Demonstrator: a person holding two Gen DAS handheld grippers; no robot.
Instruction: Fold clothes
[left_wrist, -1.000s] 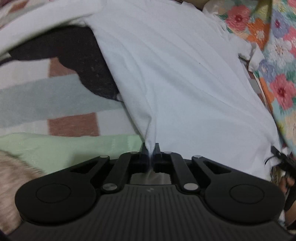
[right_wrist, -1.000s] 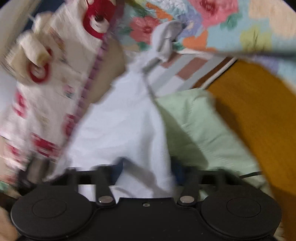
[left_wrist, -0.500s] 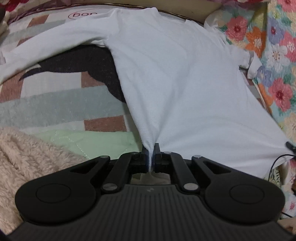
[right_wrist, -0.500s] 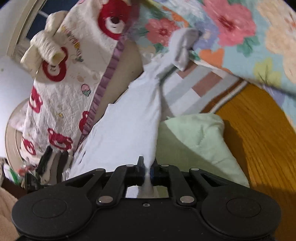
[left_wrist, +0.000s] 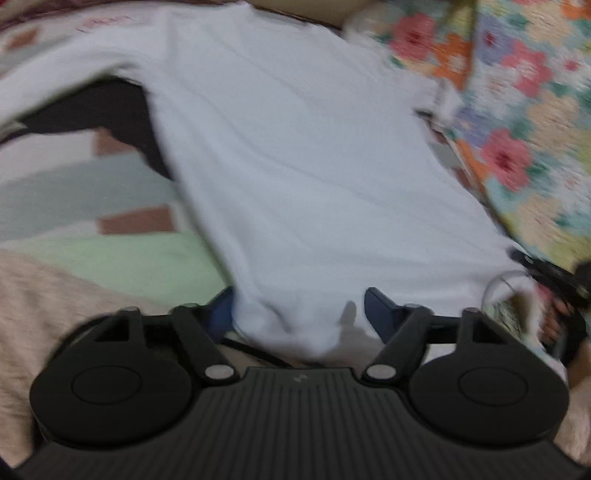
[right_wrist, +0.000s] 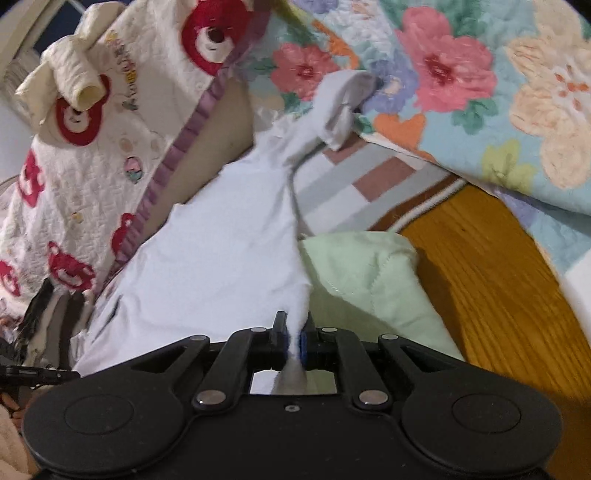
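Stretching lengthwise away from both cameras, the white shirt (left_wrist: 303, 155) is pinched by the right hand-held gripper (right_wrist: 293, 341); left hand-held gripper (left_wrist: 299, 306) gapes.

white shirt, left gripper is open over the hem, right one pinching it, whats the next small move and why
Probably open the right gripper too. The left gripper already stands open with the hem loose between its fingers, and the white shirt lies spread out, so only the right corner remains pinched.

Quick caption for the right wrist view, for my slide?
Right claw shut on the hem of a white long-sleeved cotton shirt spread over a pale green quilted cushion.
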